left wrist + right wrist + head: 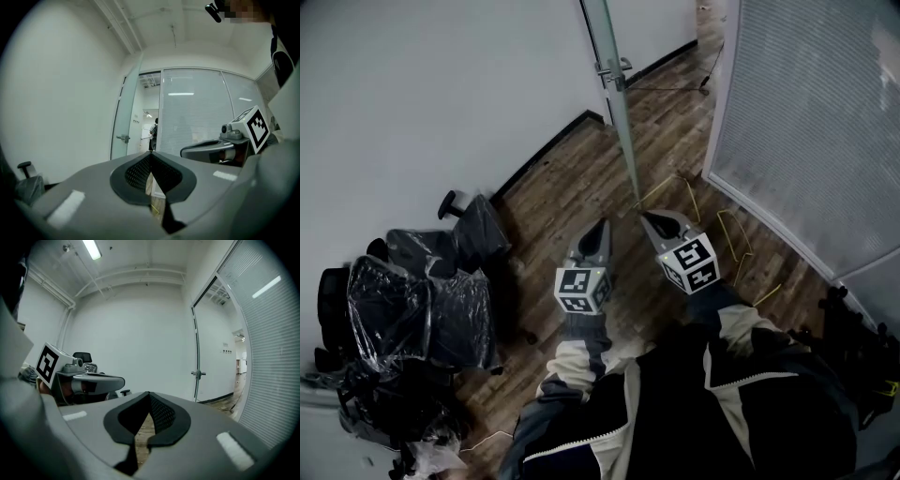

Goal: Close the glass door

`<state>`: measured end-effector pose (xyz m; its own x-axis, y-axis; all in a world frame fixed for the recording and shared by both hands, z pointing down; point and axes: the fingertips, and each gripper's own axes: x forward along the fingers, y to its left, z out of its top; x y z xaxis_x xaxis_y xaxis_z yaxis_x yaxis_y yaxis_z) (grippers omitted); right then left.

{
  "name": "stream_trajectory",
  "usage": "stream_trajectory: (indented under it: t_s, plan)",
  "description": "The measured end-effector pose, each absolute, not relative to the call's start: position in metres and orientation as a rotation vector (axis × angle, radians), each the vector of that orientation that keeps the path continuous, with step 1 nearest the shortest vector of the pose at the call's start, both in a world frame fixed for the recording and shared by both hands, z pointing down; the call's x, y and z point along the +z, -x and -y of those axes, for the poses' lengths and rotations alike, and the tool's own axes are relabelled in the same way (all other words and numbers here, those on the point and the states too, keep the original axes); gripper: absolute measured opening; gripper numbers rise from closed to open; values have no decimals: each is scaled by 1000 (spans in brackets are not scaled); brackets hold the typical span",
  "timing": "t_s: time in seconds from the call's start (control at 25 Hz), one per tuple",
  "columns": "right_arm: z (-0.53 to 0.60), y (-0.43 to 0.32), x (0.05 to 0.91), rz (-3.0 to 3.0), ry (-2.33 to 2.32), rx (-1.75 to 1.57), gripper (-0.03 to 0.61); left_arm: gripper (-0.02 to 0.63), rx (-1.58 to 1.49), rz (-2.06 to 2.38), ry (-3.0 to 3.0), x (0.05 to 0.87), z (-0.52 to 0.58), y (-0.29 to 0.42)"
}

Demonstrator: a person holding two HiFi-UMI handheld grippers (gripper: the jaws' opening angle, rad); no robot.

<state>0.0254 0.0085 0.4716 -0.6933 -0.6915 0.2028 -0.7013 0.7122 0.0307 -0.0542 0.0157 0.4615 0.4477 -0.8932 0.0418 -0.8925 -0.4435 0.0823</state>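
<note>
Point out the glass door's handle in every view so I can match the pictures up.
Head view: the door handle is at top centre, on the glass door, which is seen edge-on.
Left gripper view: the handle is left of centre, at mid height.
Right gripper view: the handle is right of centre, at mid height.
Shared landmark: the blind-covered partition, right of the door in all three.

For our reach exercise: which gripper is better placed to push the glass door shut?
Likely the right gripper: its shut tips are nearest the glass door edge; the left gripper is farther.
</note>
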Motion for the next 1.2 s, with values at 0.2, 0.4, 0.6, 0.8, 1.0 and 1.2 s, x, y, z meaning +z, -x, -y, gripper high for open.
stream_trajectory:
  t_s: [0.2,0.4,0.6,0.8,1.0,1.2]
  plan:
    - [32,-6,479,2728,-1091,104,5,3,-21,1635,-2556,466,19,77]
    - [86,19,485,2759,-1030,128,5,3,1,1691,-2513,468,64,102]
    - [155,53,482,2807,-919,116,5,3,17,1773,-2451,468,123,125]
    - [234,75,468,2849,-853,87,5,3,-6,1860,-2389,457,192,149]
    - [294,87,465,2877,-806,86,5,3,-27,1947,-2337,450,246,168]
    - [340,99,457,2903,-791,92,5,3,-5,1981,-2325,444,288,181]
